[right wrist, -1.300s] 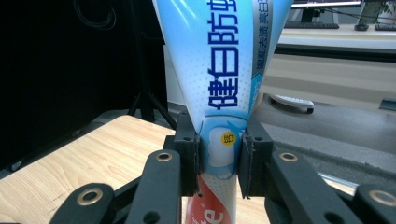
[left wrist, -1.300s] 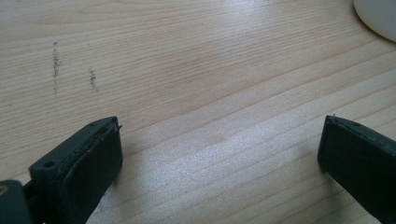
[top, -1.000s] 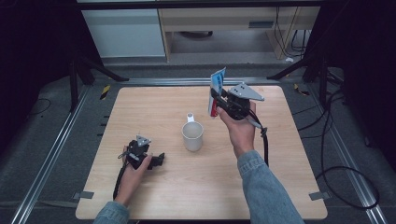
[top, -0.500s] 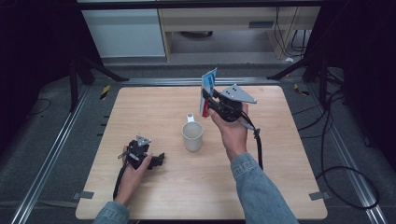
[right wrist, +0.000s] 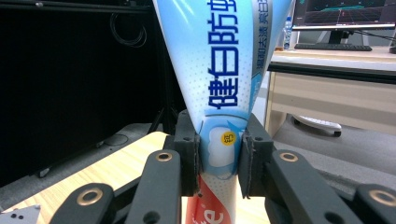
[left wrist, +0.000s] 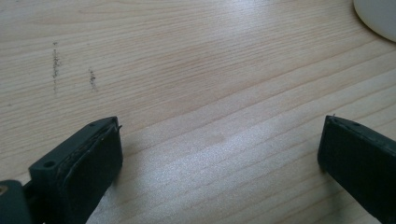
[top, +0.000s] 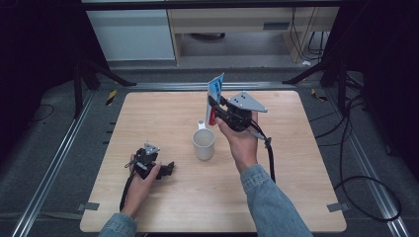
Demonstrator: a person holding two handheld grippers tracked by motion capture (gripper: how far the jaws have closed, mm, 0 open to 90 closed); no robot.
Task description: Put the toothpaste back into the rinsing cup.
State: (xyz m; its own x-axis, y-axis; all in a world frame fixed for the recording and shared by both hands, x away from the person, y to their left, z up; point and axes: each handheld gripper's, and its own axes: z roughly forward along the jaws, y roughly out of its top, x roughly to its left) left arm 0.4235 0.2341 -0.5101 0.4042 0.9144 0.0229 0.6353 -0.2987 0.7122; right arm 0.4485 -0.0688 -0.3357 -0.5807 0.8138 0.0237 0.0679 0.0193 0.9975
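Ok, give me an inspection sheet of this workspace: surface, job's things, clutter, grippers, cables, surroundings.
Surface: wooden table, faint dark scuffs in the left gripper view.
Job's things: toothpaste tube held upright, wide end up, above the table; white mug upright at mid-table, left of the tube.
Clutter: nothing seen.
Grippers: right gripper shut on the tube; left gripper open, resting on the table.
Cables: black cable trails from the right gripper; more loop on the floor at right.
Surroundings: dark floor, cabinets behind, tripod legs at both sides.
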